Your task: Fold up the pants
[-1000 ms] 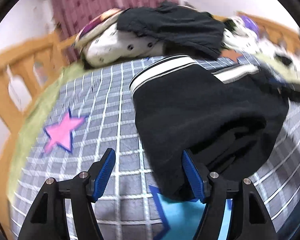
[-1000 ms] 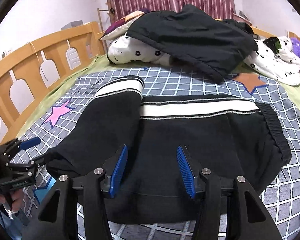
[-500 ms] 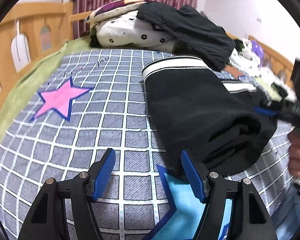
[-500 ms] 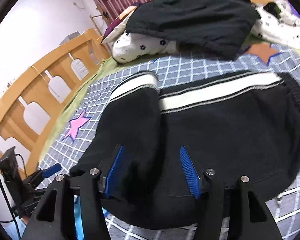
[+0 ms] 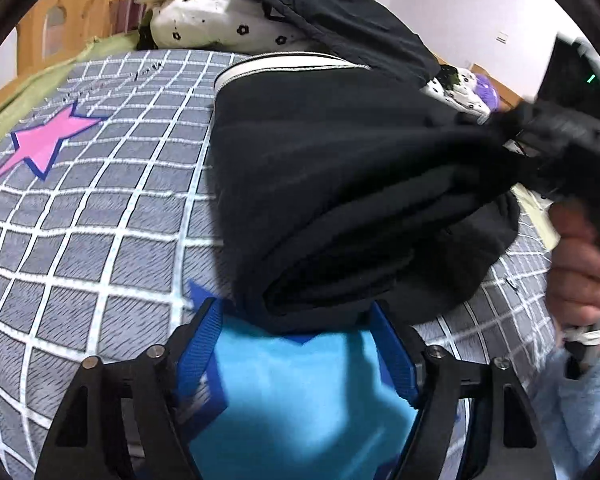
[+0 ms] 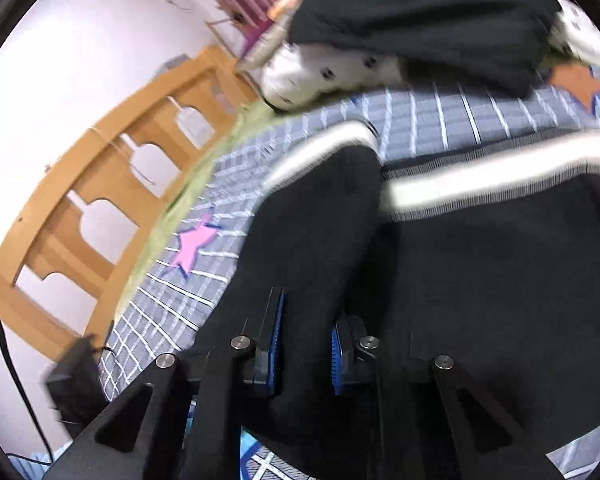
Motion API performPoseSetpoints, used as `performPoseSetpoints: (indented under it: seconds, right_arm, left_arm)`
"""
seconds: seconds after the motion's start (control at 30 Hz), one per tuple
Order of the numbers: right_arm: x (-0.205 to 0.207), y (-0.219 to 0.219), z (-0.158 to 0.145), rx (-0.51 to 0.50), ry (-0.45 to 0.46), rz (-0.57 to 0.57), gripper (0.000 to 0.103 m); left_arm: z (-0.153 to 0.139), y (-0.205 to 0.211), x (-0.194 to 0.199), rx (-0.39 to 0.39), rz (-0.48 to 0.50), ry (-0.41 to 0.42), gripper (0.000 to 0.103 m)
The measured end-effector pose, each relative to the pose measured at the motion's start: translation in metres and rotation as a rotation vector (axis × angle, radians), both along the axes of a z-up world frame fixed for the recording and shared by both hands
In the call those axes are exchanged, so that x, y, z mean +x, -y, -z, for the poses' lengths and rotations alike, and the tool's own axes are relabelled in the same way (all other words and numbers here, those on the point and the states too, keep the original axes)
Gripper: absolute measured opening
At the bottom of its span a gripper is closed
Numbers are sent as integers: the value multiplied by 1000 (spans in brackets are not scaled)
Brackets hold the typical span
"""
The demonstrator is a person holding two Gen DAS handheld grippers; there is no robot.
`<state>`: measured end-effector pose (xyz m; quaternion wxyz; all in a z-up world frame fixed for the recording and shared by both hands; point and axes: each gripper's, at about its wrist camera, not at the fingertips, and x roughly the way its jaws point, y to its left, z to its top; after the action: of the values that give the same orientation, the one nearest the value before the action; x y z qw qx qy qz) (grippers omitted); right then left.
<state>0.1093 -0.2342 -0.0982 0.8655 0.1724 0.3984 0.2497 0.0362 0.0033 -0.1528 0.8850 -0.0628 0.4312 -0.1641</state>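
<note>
Pants [image 6: 480, 280] in right claw [image 6: 304, 344]

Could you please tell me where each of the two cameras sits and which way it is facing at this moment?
Left wrist: on the left gripper, open, low over the bedspread, facing the folded end of the pants; the right hand shows.
Right wrist: on the right gripper, shut on the pants, facing the bed rail.
Shared: pants, pink star, pillow.

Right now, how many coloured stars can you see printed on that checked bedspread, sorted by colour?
Pink star: 1
Light blue star: 1, partly under the black pants
Orange star: 1
Total: 3 stars
</note>
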Motion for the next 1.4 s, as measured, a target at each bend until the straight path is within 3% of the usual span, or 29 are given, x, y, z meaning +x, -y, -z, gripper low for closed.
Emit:
performPoseSetpoints:
  seconds: [0.13, 0.3, 0.43, 0.6, 0.73, 0.83, 0.9, 0.97, 1.13, 1.2, 1.3, 1.4]
  right_arm:
    - [-3, 7, -25, -38, 67, -32, 18]
    - [7, 27, -35, -61, 86, -62, 18]
    - [9, 52, -39, -76, 114, -76, 17]
    - [-11, 124, -58, -56, 238, 34, 17]
    - [-24, 206, -58, -44, 269, 218, 17]
    - [-20, 236, -29, -173, 204, 292, 17]
    - [-7, 239, 6, -290, 102, 317, 17]
    - [-4, 235, 23, -377, 84, 299, 17]
    - [-26, 239, -3, -325, 155, 322, 18]
    - [-28, 235, -7, -349, 186, 329, 18]
    - [-14, 233, 12, -423, 109, 351, 18]
    - [-17, 239, 15, -418, 93, 359, 20]
  left_arm:
    - [2, 20, 2, 51, -25, 14, 78]
    - [2, 44, 2, 109, -12, 31, 78]
    - [4, 60, 6, 177, -74, 49, 80]
    - [0, 71, 1, 213, -37, 70, 79]
    - [-9, 81, -3, 146, 54, 85, 79]
    - [-12, 89, -2, 100, 98, 68, 79]
    - [-14, 90, -1, 82, 103, 54, 79]
    - [-13, 82, 1, 52, 103, 27, 79]
    - [-23, 71, -11, 24, 114, 22, 78]
    - [-30, 74, -9, 12, 129, 25, 78]
    - [-39, 82, 5, 28, 102, 33, 78]
    - [-35, 94, 21, 66, 86, 12, 78]
